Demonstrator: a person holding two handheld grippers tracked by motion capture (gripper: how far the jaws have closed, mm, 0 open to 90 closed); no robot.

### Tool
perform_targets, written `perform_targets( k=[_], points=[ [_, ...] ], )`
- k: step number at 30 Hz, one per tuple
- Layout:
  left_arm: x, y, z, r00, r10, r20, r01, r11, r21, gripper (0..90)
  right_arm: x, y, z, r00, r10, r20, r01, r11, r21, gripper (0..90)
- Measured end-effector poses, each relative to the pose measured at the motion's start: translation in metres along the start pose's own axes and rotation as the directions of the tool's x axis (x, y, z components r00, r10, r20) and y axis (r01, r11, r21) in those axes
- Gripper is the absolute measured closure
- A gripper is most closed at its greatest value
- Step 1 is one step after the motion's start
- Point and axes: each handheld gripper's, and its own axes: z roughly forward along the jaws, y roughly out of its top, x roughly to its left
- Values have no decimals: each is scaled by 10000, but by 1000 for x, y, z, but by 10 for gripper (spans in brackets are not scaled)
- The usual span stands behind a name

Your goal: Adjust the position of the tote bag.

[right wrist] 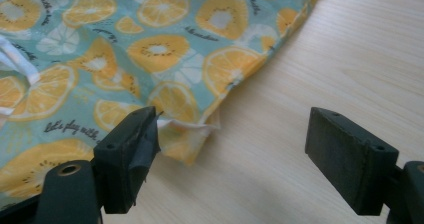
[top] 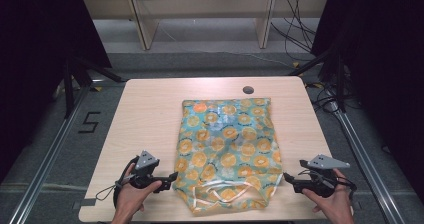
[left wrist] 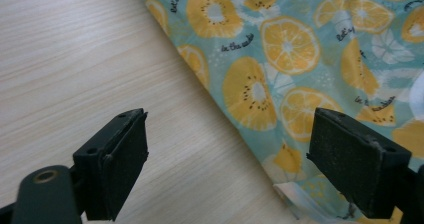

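Note:
A teal cloth bag (top: pixel 226 149) printed with orange slices lies flat in the middle of the table, its white handles (top: pixel 225 188) toward the near edge. My left gripper (top: pixel 172 176) rests at the bag's near left corner, jaws open, and the bag's edge (left wrist: pixel 280 99) runs between them in the left gripper view. My right gripper (top: pixel 286 177) sits at the near right corner, also open. In the right gripper view the bag's corner (right wrist: pixel 192 134) lies just beside the left jaw, with bare wood between the jaws.
The light wooden table (top: pixel 145 114) has a round cable hole (top: pixel 248 90) near its far edge. Metal rails run along both sides of the table, and wooden shelving legs and cables stand behind it.

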Motion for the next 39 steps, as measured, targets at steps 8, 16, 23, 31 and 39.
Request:
perform_targets(
  k=[8, 16, 23, 31, 39],
  points=[
    [-7, 6, 13, 9994, 78, 347, -89, 9995, 298, 150, 4, 3, 5, 9982, -204, -561, 207, 9998, 51, 217],
    [-6, 11, 26, 9989, 214, 419, -245, 9969, 749, 153, 9, 8, 12, 9985, -347, -421, 367, 9982, 470, 221],
    [-10, 14, 38, 9978, 545, 382, -593, 9885, 1390, 188, 11, 11, 31, 9992, -383, -87, 391, 9917, 1222, 210],
    [-9, 15, 45, 9981, 405, 464, -459, 9914, 1223, 488, 7, 14, 49, 9990, -407, -181, 428, 9898, 1361, 218],
    [-16, 15, 44, 9909, 1054, 836, -1122, 9903, 815, 813, 9, 23, 56, 9895, -1240, -747, 1350, 9766, 1673, 685]
  ],
)
